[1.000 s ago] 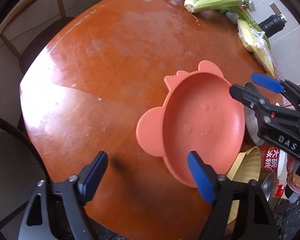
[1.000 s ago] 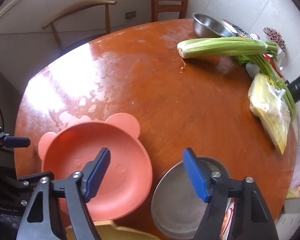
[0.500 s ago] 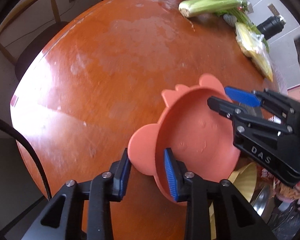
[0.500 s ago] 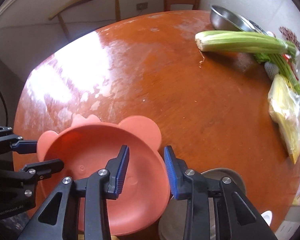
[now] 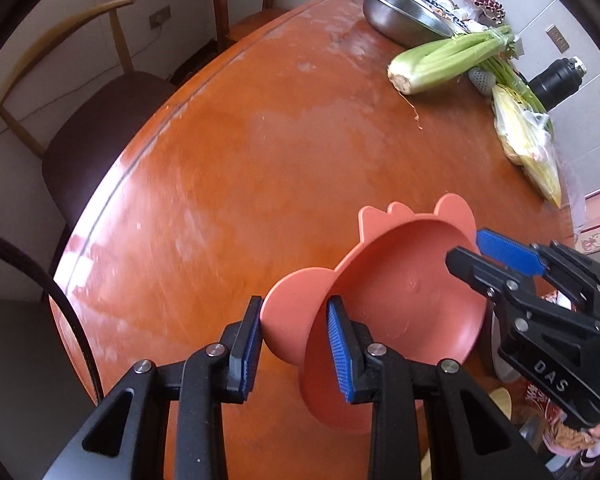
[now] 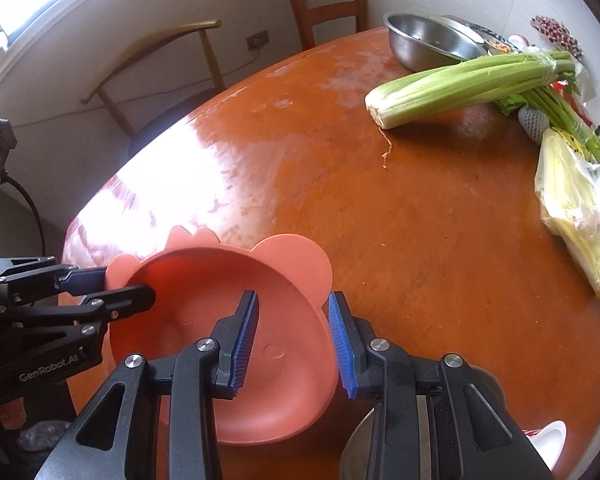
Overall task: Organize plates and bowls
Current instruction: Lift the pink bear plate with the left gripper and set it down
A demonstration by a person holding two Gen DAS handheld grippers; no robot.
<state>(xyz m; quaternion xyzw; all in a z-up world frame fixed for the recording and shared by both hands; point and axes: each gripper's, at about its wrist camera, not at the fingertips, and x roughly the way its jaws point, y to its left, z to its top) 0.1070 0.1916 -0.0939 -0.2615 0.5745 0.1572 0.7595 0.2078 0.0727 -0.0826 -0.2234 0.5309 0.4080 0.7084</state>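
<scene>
Left gripper (image 5: 292, 340) and right gripper (image 6: 292, 340) both clamped on the pink bear-eared plate (image 5: 412, 292), tilted above table (image 5: 260, 160).

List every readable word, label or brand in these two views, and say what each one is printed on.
"DAS": on the black body of the right tool, seen in the left wrist view.
"GenRobot.AI": on the black body of the left tool, seen in the right wrist view.
Red packet at the lower right of the left wrist view: printed characters, too hidden and blurred to read.
Cardboard box with a cartoon print: no readable words.

Salmon-pink plate (image 5: 412, 300), glossy orange-brown table (image 5: 284, 168)
</scene>
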